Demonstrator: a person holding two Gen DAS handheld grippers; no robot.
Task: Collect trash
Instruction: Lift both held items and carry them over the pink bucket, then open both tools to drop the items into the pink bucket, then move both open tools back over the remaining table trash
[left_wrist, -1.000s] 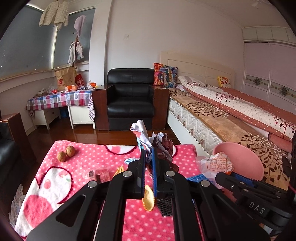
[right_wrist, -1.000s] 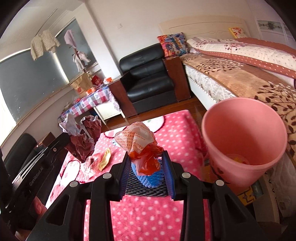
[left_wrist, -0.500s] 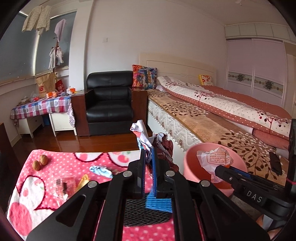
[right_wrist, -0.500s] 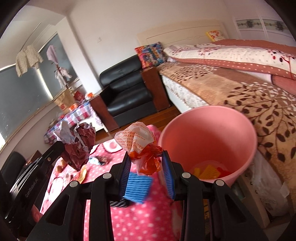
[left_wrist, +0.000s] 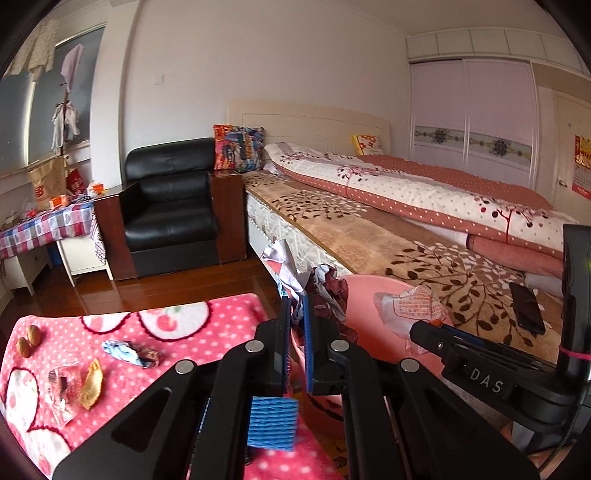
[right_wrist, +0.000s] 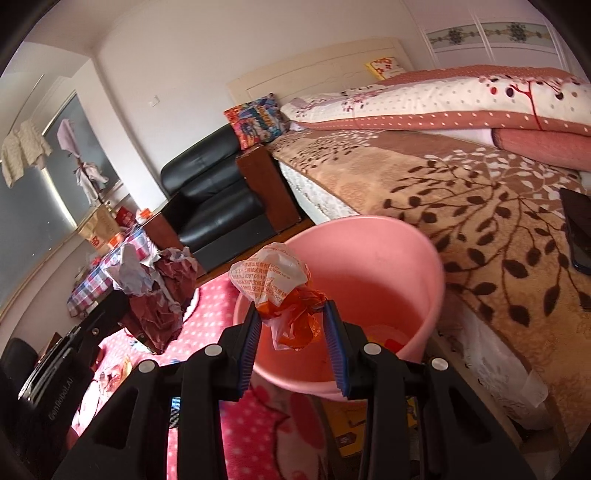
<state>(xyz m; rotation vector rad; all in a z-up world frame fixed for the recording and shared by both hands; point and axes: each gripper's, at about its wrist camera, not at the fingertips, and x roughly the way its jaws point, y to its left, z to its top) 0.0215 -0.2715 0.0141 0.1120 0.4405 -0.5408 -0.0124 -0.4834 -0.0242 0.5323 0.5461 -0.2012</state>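
Right wrist view: right hand-held gripper (right_wrist: 291, 325) pinching a crumpled orange-and-white wrapper (right_wrist: 280, 291), poised over the near rim of the pink bucket (right_wrist: 417, 266), bucket mouth just ahead and below. Left hand-held gripper (left_wrist: 295, 325) pressed together on crumpled maroon-and-white paper (left_wrist: 317, 291), just left of the bucket, slightly farther. More wrappers (left_wrist: 129, 352) on the pink polka-dot worktop cloth (left_wrist: 177, 339); bed (left_wrist: 388, 236) beyond.

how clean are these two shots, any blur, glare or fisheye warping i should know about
Left wrist view: dark vignette in the corners, the wardrobe and bed lines bow with the lens, the wooden floor shows a soft sheen, and the left claw is slightly soft up close. Right wrist view: same curved edges, bright window side, the orange-and-white wrapper and pink bucket fairly sharp.
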